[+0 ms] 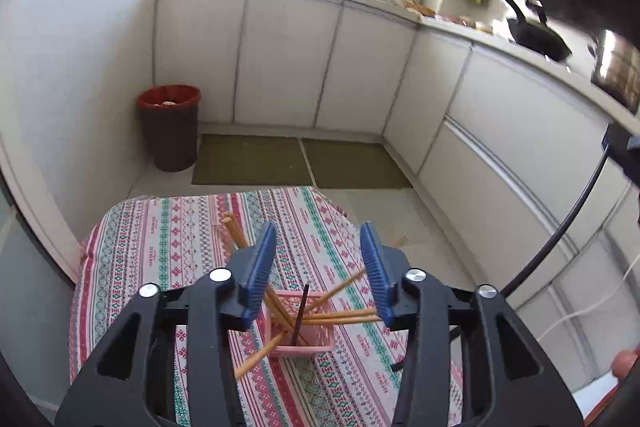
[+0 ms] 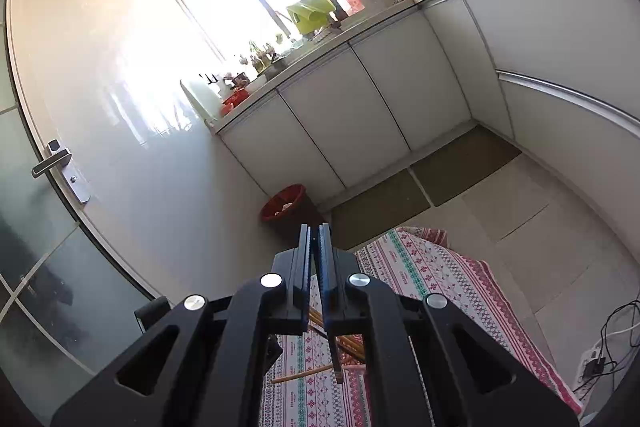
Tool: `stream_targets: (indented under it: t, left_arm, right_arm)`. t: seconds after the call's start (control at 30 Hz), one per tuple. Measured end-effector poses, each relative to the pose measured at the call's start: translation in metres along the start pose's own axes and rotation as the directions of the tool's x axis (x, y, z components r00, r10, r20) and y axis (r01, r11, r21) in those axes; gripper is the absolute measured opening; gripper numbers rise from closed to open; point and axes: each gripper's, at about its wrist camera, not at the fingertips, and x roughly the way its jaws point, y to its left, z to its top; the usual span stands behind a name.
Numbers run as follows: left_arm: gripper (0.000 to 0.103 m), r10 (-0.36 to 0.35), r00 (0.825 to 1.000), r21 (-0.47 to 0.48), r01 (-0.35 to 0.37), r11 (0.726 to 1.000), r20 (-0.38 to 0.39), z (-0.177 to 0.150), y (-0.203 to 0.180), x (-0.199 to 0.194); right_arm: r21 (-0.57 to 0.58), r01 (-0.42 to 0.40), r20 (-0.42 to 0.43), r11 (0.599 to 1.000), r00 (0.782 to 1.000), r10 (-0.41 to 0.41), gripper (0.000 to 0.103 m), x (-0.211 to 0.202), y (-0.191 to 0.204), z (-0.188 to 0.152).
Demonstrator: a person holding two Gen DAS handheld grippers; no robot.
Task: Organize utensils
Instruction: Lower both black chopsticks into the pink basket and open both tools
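Right now your left hand-held gripper (image 1: 319, 269) hangs released above the pink basket (image 1: 301, 323), where wooden chopsticks (image 1: 344, 315) splay outward and one dark chopstick (image 1: 300, 315) stands among them. Your right hand-held gripper (image 2: 316, 259) is clenched on a dark chopstick (image 2: 335, 357) pointing down over the patterned worktop (image 2: 432, 279). Farther off, a red-lined bin (image 1: 170, 127) stands by white cabinets (image 1: 280, 55).
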Motion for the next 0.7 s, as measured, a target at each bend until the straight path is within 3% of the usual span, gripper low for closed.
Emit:
stream_targets:
  t: [0.2,0.57,0.67,0.7]
  left_arm:
    - [0.051,0.039,0.996,-0.071,-0.034,0.997,0.077,0.009,0.029,-0.03]
    - [0.055,0.059,0.997,-0.12,-0.053,0.991,0.051,0.009,0.055,-0.035]
    - [0.058,0.056,0.997,-0.117,-0.049,0.992,0.053,0.007,0.053,-0.036]
    - [0.059,0.059,0.997,-0.114,-0.053,0.992,0.056,0.006,0.052,-0.036]
  right_arm:
    - [-0.027,0.029,-0.01,0.999,1.0,-0.029,0.004,0.023,0.008,-0.014]
    - [-0.095,0.127,-0.071,0.987,0.988,-0.134,0.005,0.092,0.009,-0.052]
    - [-0.157,0.146,-0.101,0.977,0.982,-0.163,0.011,0.104,0.01,-0.06]
    - [-0.163,0.15,-0.107,0.975,0.98,-0.169,0.029,0.105,0.009,-0.061]
